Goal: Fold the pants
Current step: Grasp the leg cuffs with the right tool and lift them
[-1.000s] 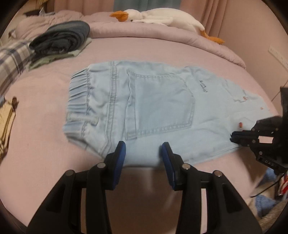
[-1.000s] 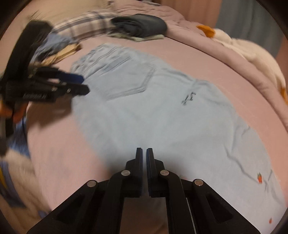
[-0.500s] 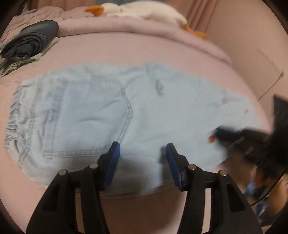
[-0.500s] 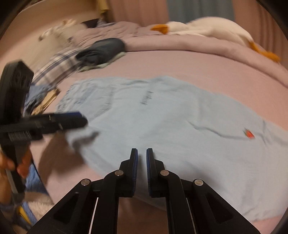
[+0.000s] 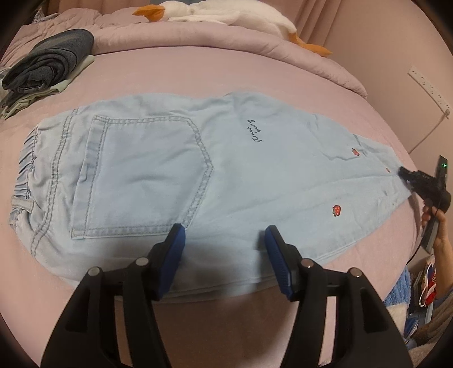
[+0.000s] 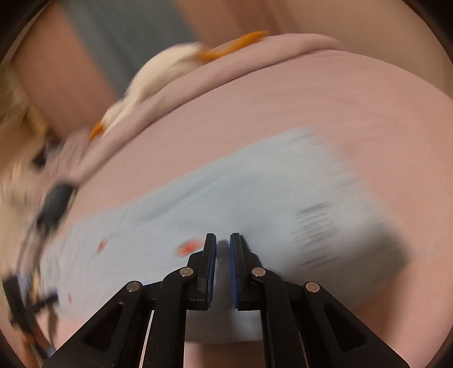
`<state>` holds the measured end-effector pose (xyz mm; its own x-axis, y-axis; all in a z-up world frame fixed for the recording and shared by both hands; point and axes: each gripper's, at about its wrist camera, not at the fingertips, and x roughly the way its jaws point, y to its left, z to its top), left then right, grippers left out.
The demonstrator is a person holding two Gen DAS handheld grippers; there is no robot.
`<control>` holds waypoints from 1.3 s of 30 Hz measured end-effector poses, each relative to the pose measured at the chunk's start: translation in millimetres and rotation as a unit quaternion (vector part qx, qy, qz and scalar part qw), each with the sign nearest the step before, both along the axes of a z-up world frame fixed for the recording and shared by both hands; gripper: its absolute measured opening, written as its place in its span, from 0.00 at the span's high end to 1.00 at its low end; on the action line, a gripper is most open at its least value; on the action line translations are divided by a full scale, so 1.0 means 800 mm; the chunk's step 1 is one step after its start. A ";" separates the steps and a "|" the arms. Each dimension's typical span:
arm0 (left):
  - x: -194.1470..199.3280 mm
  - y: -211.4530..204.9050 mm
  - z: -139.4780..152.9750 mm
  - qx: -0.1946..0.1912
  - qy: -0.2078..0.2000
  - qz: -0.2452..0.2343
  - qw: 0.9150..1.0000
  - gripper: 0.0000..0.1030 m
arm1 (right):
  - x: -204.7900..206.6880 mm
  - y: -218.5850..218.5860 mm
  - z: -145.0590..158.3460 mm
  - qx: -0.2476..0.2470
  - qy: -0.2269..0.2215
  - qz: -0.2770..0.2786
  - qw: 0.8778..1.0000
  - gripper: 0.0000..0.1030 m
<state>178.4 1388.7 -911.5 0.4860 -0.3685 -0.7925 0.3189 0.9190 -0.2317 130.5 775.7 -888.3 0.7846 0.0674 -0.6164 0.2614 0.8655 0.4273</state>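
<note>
Pants [image 5: 175, 181] flat on bed [image 5: 198, 70], already halved lengthwise, waistband left, hem right. Left tongs [image 5: 223, 249] wide open, empty, now hovering over near edge at mid-length, shifted right from waist end a second ago. Right tongs [image 5: 403, 171] swung from near edge to hem end; own view blurred, narrow gap between pads, nothing held yet. Likely next: hem pinch, fold toward waistband. Folded clothes [image 5: 48, 62] and plush goose [image 5: 226, 14] well clear.

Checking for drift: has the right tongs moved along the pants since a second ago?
Yes. The right tongs moved from the near edge to the hem of the pants.
</note>
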 end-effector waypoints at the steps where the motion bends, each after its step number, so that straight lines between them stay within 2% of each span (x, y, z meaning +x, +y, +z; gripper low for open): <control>1: 0.002 0.000 0.001 0.001 0.004 0.003 1.000 0.43 | -0.008 -0.022 0.006 0.005 -0.005 -0.030 1.000 0.94; 4: 0.009 -0.003 0.008 -0.016 0.022 0.016 0.999 0.43 | -0.031 -0.052 0.023 -0.013 -0.003 -0.102 0.995 0.92; 6: 0.011 -0.012 0.016 -0.042 0.031 0.014 0.999 0.43 | -0.054 -0.064 0.030 0.003 -0.014 -0.126 0.992 0.92; 9: 0.013 -0.044 0.028 -0.072 0.031 -0.015 0.997 0.43 | -0.092 -0.055 0.022 0.082 -0.049 -0.091 0.991 0.91; 11: 0.015 -0.072 0.033 -0.091 0.036 -0.045 0.994 0.43 | -0.108 -0.041 0.007 0.120 -0.048 -0.075 0.989 0.87; 13: 0.019 -0.108 0.032 -0.109 0.049 -0.076 0.990 0.43 | -0.122 -0.035 -0.012 0.151 -0.035 -0.069 0.985 0.71; 14: 0.021 -0.124 0.031 -0.118 0.056 -0.087 0.988 0.43 | -0.123 -0.033 -0.017 0.166 -0.037 -0.069 0.983 0.68; 16: 0.025 -0.161 0.027 -0.147 0.074 -0.114 0.980 0.43 | -0.110 -0.027 -0.025 0.195 -0.050 -0.070 0.977 0.64; 19: 0.027 -0.204 0.020 -0.182 0.105 -0.140 0.968 0.43 | -0.095 -0.025 -0.026 0.201 -0.044 -0.089 0.974 0.64; 22: 0.031 -0.231 0.007 -0.220 0.147 -0.145 0.954 0.43 | -0.064 -0.031 -0.021 0.201 -0.040 -0.072 0.976 0.64; 24: 0.035 -0.235 -0.009 -0.239 0.176 -0.126 0.947 0.43 | -0.055 -0.045 -0.028 0.221 -0.061 -0.068 0.971 0.66; 26: 0.036 -0.232 -0.024 -0.240 0.192 -0.107 0.945 0.49 | -0.050 -0.052 -0.033 0.231 -0.066 -0.079 0.968 0.78; 27: 0.034 -0.229 -0.030 -0.244 0.193 -0.100 0.945 0.58 | -0.053 -0.053 -0.035 0.234 -0.063 -0.088 0.966 0.84; 30: 0.039 -0.215 -0.042 -0.265 0.214 -0.090 0.936 0.78 | -0.065 -0.046 -0.030 0.226 -0.083 -0.099 0.966 0.88; 32: 0.046 -0.209 -0.047 -0.282 0.233 -0.078 0.928 0.81 | -0.063 -0.046 -0.037 0.225 -0.073 -0.115 0.965 0.89; 33: 0.044 -0.203 -0.046 -0.282 0.234 -0.076 0.927 0.80 | -0.062 -0.043 -0.036 0.218 -0.067 -0.122 0.966 0.90; 34: 0.042 -0.204 -0.041 -0.276 0.230 -0.079 0.930 0.74 | -0.059 -0.035 -0.027 0.194 -0.066 -0.124 0.971 0.90; 35: 0.040 -0.205 -0.036 -0.272 0.225 -0.083 0.932 0.69 | -0.059 -0.021 -0.009 0.146 -0.074 -0.115 0.980 0.90; 37: 0.034 -0.209 -0.020 -0.286 0.217 -0.091 0.929 0.32 | -0.053 0.013 0.025 0.059 -0.095 -0.085 0.990 0.90; 38: 0.032 -0.209 -0.014 -0.297 0.216 -0.090 0.926 0.27 | -0.048 0.040 0.047 0.009 -0.108 -0.056 0.993 0.90; 39: 0.031 -0.212 -0.005 -0.321 0.214 -0.093 0.918 0.25 | -0.046 0.061 0.061 -0.026 -0.116 -0.033 0.992 0.90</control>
